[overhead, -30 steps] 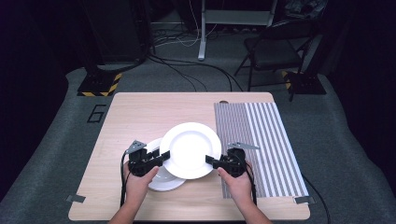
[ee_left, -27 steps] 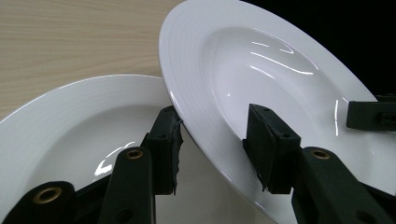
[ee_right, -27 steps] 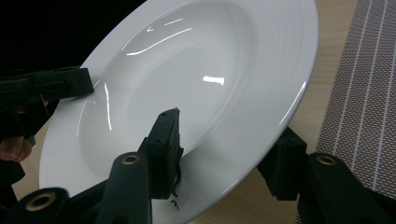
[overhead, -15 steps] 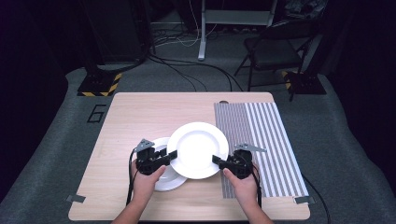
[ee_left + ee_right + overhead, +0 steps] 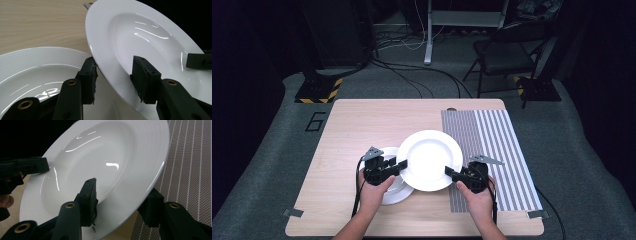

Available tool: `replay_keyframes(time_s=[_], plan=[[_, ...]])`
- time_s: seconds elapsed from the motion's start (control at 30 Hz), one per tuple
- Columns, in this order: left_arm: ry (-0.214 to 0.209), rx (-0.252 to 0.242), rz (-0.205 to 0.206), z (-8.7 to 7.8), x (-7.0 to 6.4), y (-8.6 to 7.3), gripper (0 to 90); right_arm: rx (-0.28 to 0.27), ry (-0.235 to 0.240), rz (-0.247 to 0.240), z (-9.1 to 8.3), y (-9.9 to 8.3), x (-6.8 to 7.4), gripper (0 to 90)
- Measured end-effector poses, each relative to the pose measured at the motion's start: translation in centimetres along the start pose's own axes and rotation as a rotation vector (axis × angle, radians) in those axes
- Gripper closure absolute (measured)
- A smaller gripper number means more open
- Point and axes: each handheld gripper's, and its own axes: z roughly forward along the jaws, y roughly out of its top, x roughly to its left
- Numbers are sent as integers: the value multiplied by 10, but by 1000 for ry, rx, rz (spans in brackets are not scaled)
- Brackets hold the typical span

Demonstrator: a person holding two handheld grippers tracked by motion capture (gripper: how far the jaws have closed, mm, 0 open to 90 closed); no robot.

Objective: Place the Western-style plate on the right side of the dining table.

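Large white plate point(image 5: 429, 159) held above the wooden table point(image 5: 342, 125), its rim clamped on opposite sides by the left gripper point(image 5: 398, 165) and right gripper point(image 5: 451, 173). Second white plate point(image 5: 396, 192) beneath, partly overlapped; striped mat point(image 5: 497, 140) beside. A "6" point(image 5: 315, 121) marks the floor.
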Motion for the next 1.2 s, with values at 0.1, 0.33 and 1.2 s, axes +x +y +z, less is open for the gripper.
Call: replay_keyframes(time_s=[0.1,0.33,1.2], plan=[[-5,0,1,4,-3,1,557,-8,-9,-3,-4,0,-3,531],[-18,-3,9,10,-9,4,557,-20,-24,11,-11,-1,-6,532],[-101,18,44,43,-38,14,557,-82,-118,59,-52,-7,-26,549]])
